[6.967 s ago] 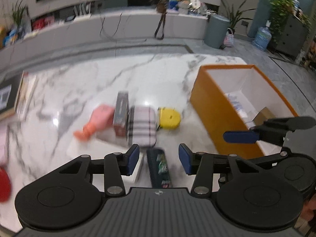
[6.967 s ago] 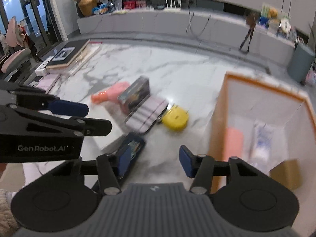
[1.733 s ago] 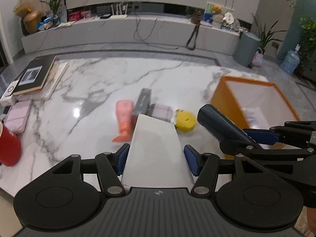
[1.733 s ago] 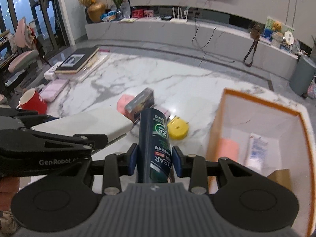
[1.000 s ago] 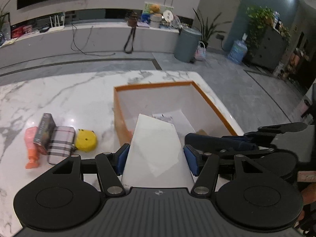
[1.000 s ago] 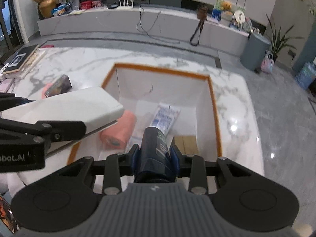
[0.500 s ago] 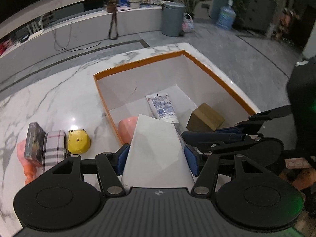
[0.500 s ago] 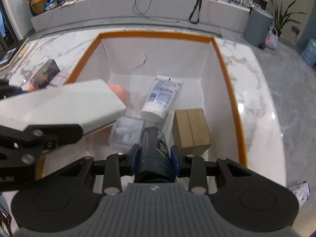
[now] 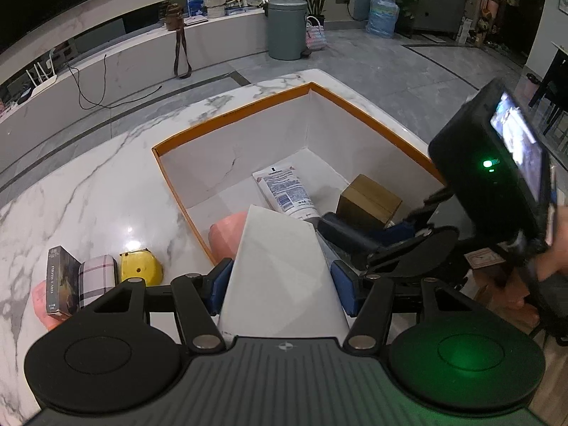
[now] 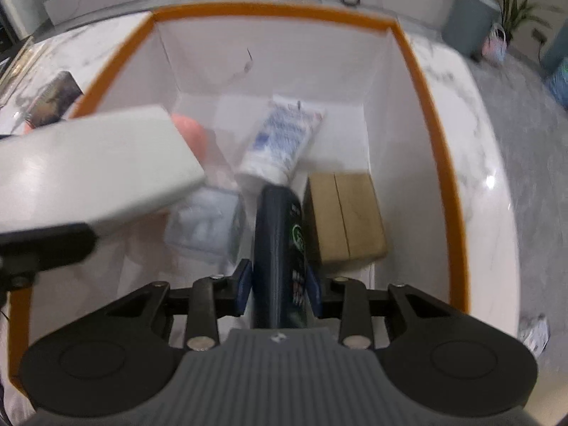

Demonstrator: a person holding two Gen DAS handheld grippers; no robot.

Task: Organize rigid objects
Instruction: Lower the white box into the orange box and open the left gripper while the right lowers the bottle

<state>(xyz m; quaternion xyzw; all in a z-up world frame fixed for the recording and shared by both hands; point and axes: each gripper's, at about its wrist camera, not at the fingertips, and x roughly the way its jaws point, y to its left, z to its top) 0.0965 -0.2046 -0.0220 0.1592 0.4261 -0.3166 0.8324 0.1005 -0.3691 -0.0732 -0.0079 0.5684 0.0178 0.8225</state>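
My left gripper (image 9: 282, 289) is shut on a white box (image 9: 280, 277) and holds it over the near corner of the orange-rimmed box (image 9: 227, 115). My right gripper (image 10: 278, 289) is shut on a dark blue bottle (image 10: 280, 245) and holds it low inside the same box (image 10: 426, 106). The white box also shows at the left of the right wrist view (image 10: 88, 163). Inside the box lie a white tube (image 10: 280, 138), a brown carton (image 10: 346, 213), a pink roll (image 9: 227, 232) and a clear packet (image 10: 206, 227).
On the marble table (image 9: 106, 184) left of the box lie a yellow round object (image 9: 140, 266), a plaid case (image 9: 97, 278), a dark card box (image 9: 60, 289) and a pink item (image 9: 39, 301). The table edge and floor lie to the right.
Both grippers picked up their objects from the table and carried them right to the box. In the last half second the bottle went lower into the box and the white box came closer.
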